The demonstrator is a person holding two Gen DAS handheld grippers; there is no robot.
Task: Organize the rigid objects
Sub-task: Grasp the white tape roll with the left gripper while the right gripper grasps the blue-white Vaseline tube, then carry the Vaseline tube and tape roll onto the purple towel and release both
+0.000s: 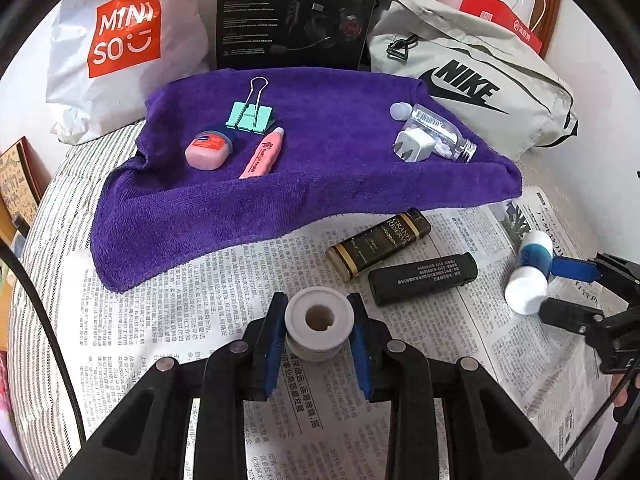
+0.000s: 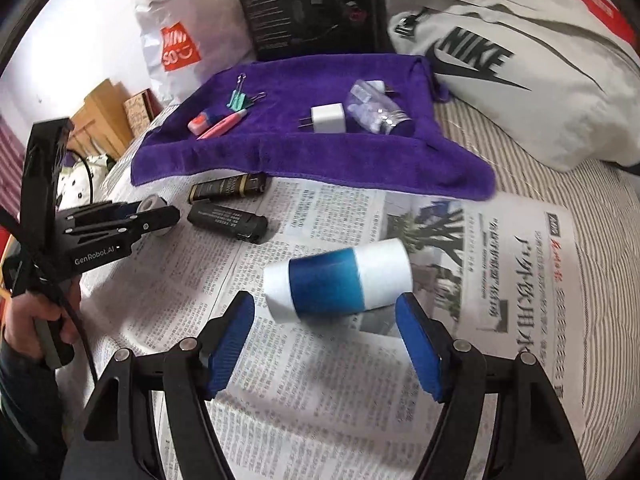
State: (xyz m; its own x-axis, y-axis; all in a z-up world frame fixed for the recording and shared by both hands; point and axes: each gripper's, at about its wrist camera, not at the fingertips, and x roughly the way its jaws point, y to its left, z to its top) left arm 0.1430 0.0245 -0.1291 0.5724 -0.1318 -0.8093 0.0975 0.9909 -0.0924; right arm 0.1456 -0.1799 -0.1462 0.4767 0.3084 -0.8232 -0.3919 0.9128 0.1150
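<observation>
Your left gripper (image 1: 318,320) pinches a white spool (image 1: 319,322); its blue pads (image 1: 272,340) press on the spool's two sides, and the spool sits over the newspaper (image 1: 200,300); just ahead of this gripper and a bit to the right lie a brown lighter (image 1: 378,244) and a black lighter (image 1: 422,278), side by side and close together; further ahead lies the purple towel (image 1: 320,184); on the towel, ahead and to the left, are a green clip (image 1: 250,118), a pink tin (image 1: 208,150) and a pink tube (image 1: 262,154); ahead and to the right on it are a white plug (image 1: 414,146) and a clear bottle (image 1: 444,136). Your right gripper (image 2: 324,338) is spread wide; a blue and white tube (image 2: 338,280) lies on its side on the newspaper, just ahead of the two pads, and they do not touch it; the tube looks blurry. Far to the left of this gripper you can see your left hand (image 2: 36,320) gripping the other handle.
</observation>
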